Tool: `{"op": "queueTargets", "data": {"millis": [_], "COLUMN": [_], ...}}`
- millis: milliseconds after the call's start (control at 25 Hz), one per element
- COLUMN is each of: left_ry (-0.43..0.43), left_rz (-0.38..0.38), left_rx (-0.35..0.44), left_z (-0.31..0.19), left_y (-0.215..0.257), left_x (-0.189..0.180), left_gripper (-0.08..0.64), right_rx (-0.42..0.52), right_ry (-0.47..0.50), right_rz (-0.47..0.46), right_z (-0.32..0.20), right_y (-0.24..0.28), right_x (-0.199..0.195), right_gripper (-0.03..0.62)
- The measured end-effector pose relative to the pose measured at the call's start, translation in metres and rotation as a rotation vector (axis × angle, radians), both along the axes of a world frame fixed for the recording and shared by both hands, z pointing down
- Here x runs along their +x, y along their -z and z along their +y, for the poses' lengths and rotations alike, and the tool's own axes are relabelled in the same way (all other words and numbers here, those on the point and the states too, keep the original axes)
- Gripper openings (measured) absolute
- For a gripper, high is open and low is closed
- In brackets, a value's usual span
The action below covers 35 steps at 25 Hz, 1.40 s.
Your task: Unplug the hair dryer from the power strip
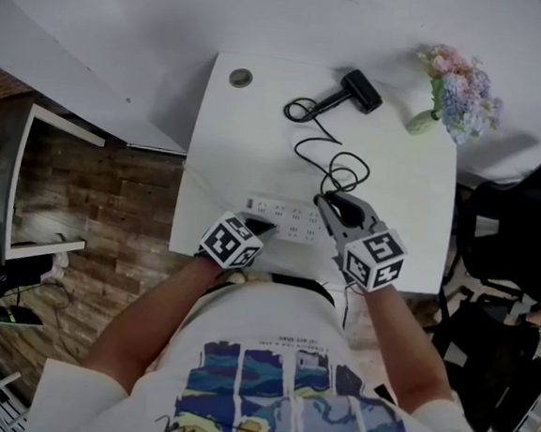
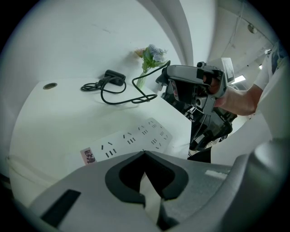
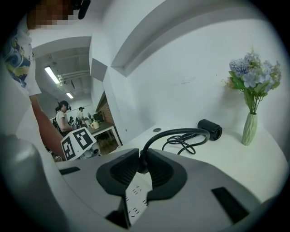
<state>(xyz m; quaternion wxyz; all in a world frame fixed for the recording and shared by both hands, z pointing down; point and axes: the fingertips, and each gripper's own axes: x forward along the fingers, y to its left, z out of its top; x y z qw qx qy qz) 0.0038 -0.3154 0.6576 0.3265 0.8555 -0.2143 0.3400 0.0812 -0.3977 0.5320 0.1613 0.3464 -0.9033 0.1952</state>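
A white power strip (image 1: 284,219) lies along the near part of the white table (image 1: 248,152). The black hair dryer (image 1: 360,91) rests at the far side, its black cord (image 1: 337,160) looping back toward me. My right gripper (image 1: 332,206) is shut on the dryer's black plug (image 3: 140,164), held clear above the strip; the cord (image 3: 176,133) arches out from between its jaws, and the strip's sockets (image 3: 135,197) show below them. My left gripper (image 1: 254,226) is shut, its tips (image 2: 144,155) down at the strip's (image 2: 131,140) left end. The right gripper (image 2: 163,84) hovers over the strip's far end.
A pale vase of blue and pink flowers (image 1: 455,95) stands at the table's far right corner. A round cable hole (image 1: 241,78) sits at the far left corner. A black chair (image 1: 509,231) is beside the table on the right. People stand by a distant desk (image 3: 63,115).
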Motion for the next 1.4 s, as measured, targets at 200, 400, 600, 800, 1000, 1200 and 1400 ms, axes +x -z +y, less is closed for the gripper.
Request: {"op": "queueTargets", "data": {"millis": [200, 400, 600, 800, 1000, 1200, 1400], "left_ry": [0.001, 0.0, 0.002, 0.004, 0.009, 0.015, 0.018], "left_rz": [0.0, 0.002, 0.001, 0.0, 0.004, 0.004, 0.006], "left_rx": [-0.005, -0.005, 0.001, 0.001, 0.0, -0.002, -0.005], "left_z": [0.0, 0.0, 0.001, 0.001, 0.001, 0.001, 0.001], "left_y": [-0.001, -0.001, 0.0, 0.001, 0.001, 0.001, 0.001], "left_x": [0.0, 0.0, 0.0, 0.0, -0.001, -0.001, 0.0], "left_gripper": [0.0, 0.0, 0.0, 0.0, 0.0, 0.0, 0.0], "right_rx": [0.009, 0.012, 0.02, 0.022, 0.026, 0.032, 0.027], "right_ry": [0.0, -0.003, -0.011, -0.014, -0.019, -0.019, -0.027], "right_rz": [-0.012, -0.002, -0.017, -0.018, -0.018, -0.022, -0.024], "right_z": [0.003, 0.005, 0.008, 0.008, 0.008, 0.009, 0.008], "right_y": [0.007, 0.01, 0.012, 0.017, 0.02, 0.022, 0.021], "right_x": [0.001, 0.003, 0.006, 0.008, 0.01, 0.013, 0.016], "right_gripper": [0.058, 0.058, 0.058, 0.058, 0.058, 0.057, 0.057]}}
